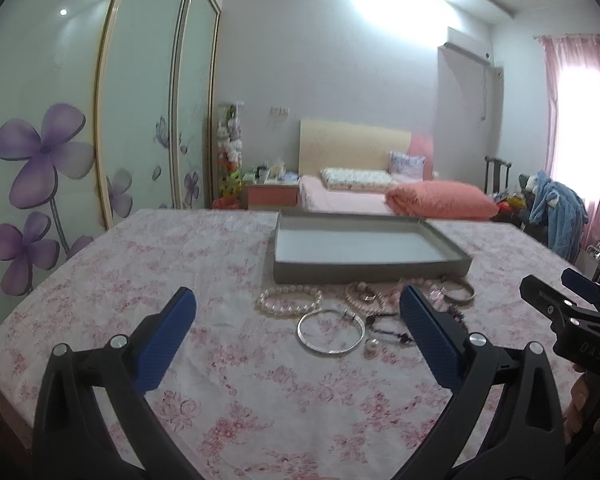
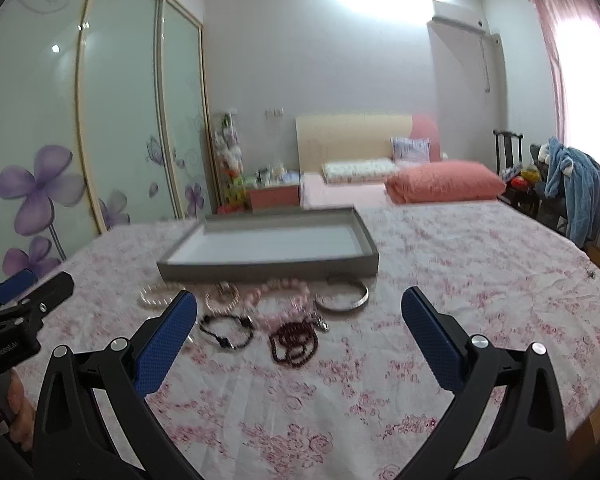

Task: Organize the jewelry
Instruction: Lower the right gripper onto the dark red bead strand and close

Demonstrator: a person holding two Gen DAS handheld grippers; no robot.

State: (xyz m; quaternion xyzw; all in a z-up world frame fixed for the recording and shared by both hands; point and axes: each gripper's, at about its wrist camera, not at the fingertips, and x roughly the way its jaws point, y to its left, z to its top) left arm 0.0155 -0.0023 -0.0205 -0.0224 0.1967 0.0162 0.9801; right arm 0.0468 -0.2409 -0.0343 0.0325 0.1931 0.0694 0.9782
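Note:
A shallow grey tray (image 1: pixel 370 273) (image 2: pixel 268 269) with a white floor sits empty on the floral bedspread. Jewelry lies in front of it: a white pearl bracelet (image 1: pixel 290 299) (image 2: pixel 156 295), a silver bangle (image 1: pixel 331 331), a second silver bangle (image 2: pixel 342 299), pink bead strands (image 2: pixel 284 292), a black cord bracelet (image 2: pixel 226 330) and a dark red bead string (image 2: pixel 294 344). My left gripper (image 1: pixel 298 342) is open, hovering short of the silver bangle. My right gripper (image 2: pixel 300 344) is open, above the dark red beads. Each gripper shows at the other view's edge.
The floral sheet (image 2: pixel 480 272) stretches bare to the right of the jewelry. Beyond the tray lie a coral pillow (image 1: pixel 440 200) and a headboard (image 1: pixel 352 142). A sliding wardrobe (image 1: pixel 60 128) stands left. A chair with a blue garment (image 2: pixel 572 184) stands right.

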